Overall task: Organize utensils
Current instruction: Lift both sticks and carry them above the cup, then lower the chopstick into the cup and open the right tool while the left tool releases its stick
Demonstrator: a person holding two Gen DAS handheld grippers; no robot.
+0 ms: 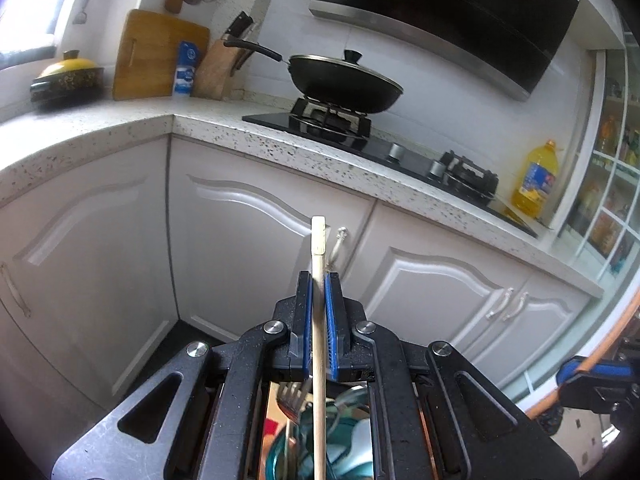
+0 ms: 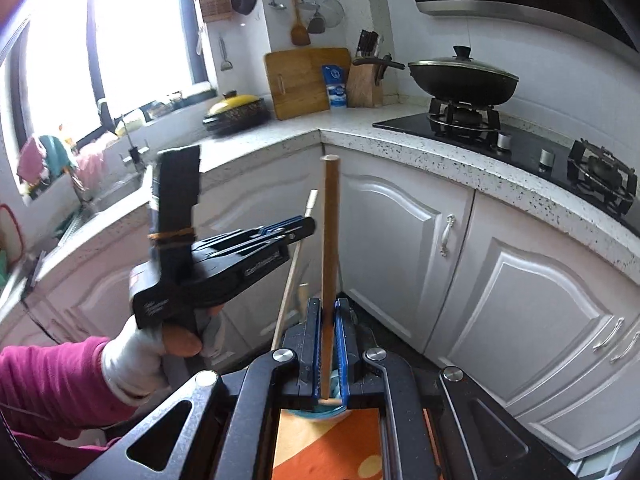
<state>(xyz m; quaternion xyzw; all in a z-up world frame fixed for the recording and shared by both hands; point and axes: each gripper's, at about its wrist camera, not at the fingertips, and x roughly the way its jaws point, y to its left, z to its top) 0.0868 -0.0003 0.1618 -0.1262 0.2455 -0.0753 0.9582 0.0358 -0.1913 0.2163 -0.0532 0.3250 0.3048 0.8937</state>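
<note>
Left wrist view. Left gripper (image 1: 319, 296) clenched on a thin pale wooden chopstick (image 1: 318, 264), blue pads pressed to both sides. Stick upright between the fingers, square top end above the fingertips, lower part running down past the gripper body. Below, through the frame: a teal glass holder (image 1: 344, 456) with a metal fork (image 1: 290, 398) and other cutlery inside. Beyond: white cabinet doors (image 1: 240, 240), speckled countertop (image 1: 208, 130), lidded black wok (image 1: 344, 80) on a gas hob, wooden cutting board (image 1: 156, 54), knife block (image 1: 218, 66), yellow oil bottle (image 1: 536, 180).

Right wrist view. Right gripper (image 2: 329, 312) clenched on a thicker brown wooden handle (image 2: 331, 240), held upright; rounded top end well above the fingertips, working end hidden below. Teal holder rim (image 2: 320, 408) just beneath the fingers, over an orange patterned surface (image 2: 328, 444). At left, the other gripper (image 2: 298, 229) carried in a white-gloved hand (image 2: 136, 360) with a pink sleeve (image 2: 48, 376), chopstick (image 2: 294, 268) slanting through its fingers. Sink (image 2: 116, 192) and bright window behind.
</note>
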